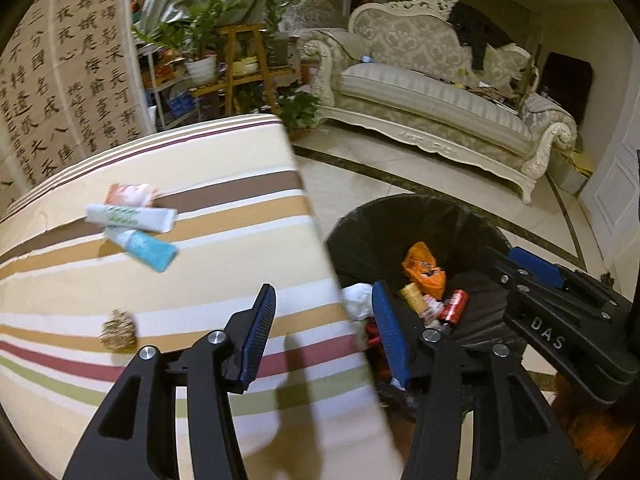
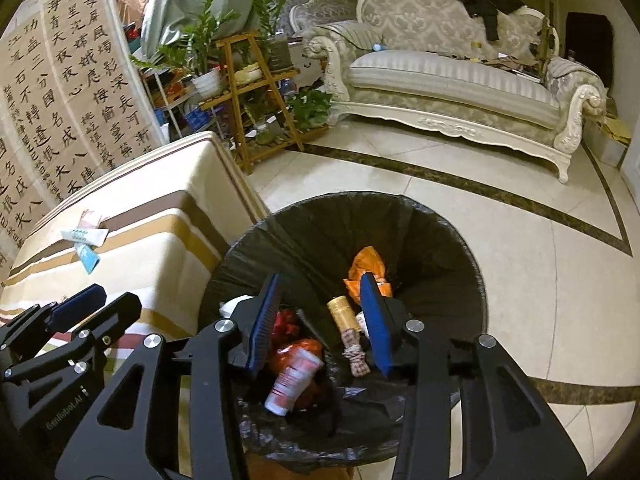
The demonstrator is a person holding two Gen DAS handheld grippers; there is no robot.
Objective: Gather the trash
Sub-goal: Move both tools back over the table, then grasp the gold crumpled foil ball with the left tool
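The left gripper (image 1: pixel 324 334) is held over the edge of a striped worktop (image 1: pixel 168 280), its jaws spread with nothing between them. The right gripper (image 2: pixel 320 320) is held above a black-lined trash bin (image 2: pixel 448 248), jaws likewise parted and empty. On the side of the right gripper, as seen from the left wrist at 3 o'clock, the letters "DAS" are printed in white; a faint line of lettering on the left gripper's body, seen from the right wrist at 8 o'clock, cannot be read with certainty. Trash still on the worktop is seen at 10 o'clock in the left view: a white tube with green print (image 1: pixel 130 218), a teal-and-white tube (image 1: pixel 146 248) just beside it, and an orange-pink wrapper (image 1: pixel 130 194) behind both; their print is too small to be read. A small brownish clump (image 1: pixel 119 330) lies at 8 o'clock. Inside the bin an orange wrapper (image 2: pixel 366 266), a red-and-white tube (image 2: pixel 294 378) and a tan cylinder (image 2: pixel 343 312) are seen. Large black Chinese calligraphy is carried on a wall scroll (image 2: pixel 60 100) at 10 o'clock. A cream sofa (image 2: pixel 460 80) stands at 1 o'clock.
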